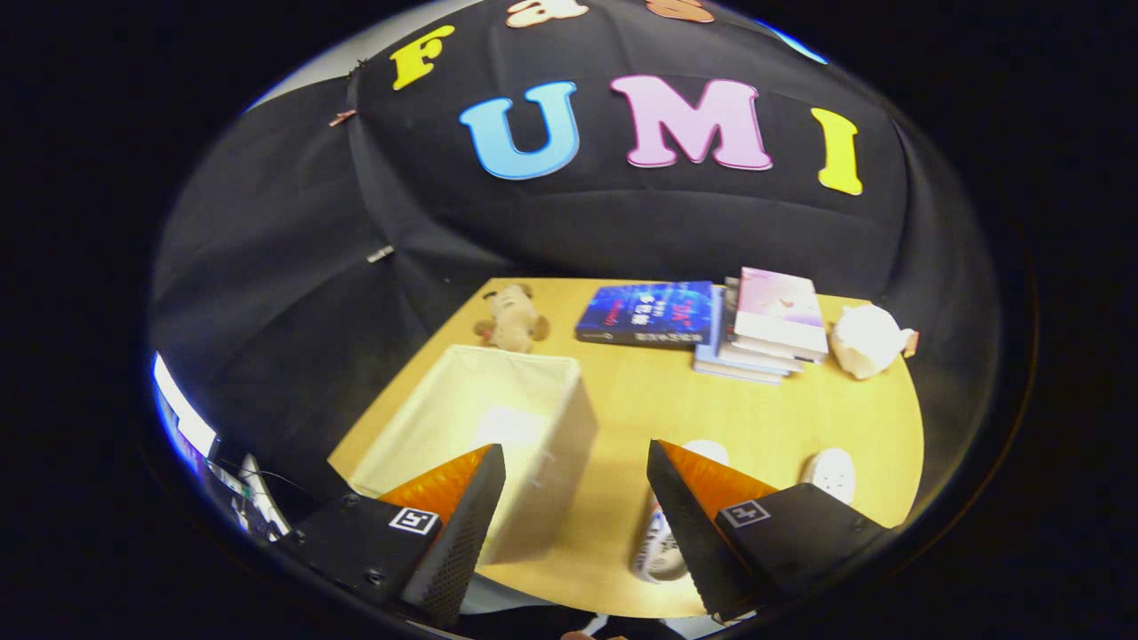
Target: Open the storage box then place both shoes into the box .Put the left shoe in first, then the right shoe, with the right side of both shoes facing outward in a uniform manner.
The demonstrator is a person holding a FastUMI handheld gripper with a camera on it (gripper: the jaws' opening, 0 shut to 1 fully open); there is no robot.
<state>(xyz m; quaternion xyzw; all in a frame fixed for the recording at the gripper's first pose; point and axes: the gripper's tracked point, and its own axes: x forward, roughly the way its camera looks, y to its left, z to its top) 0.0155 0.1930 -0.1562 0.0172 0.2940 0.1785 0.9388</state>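
the gripper sits in the lower middle of the frame, raised over the wooden table, its jaws wide apart with nothing between them.

the storage box, a pale fabric bin, stands at lower left of centre, partly behind the left finger. its top looks open and the inside looks bare, so the opening step appears done, though the near part of the interior is hidden by the finger.

neither shoe is in the box, as far as can be seen. one white shoe lies on the table at lower centre-right, mostly behind the right finger. a second white shoe lies further right, near the table's edge. which is the left one cannot be told from here.

so the task seems early: both placements remain, left shoe first, then right, each with its right side facing outward.

along the far side of the table sit a plush toy, a blue book, a stack of books and a white soft object, all well apart from the box.
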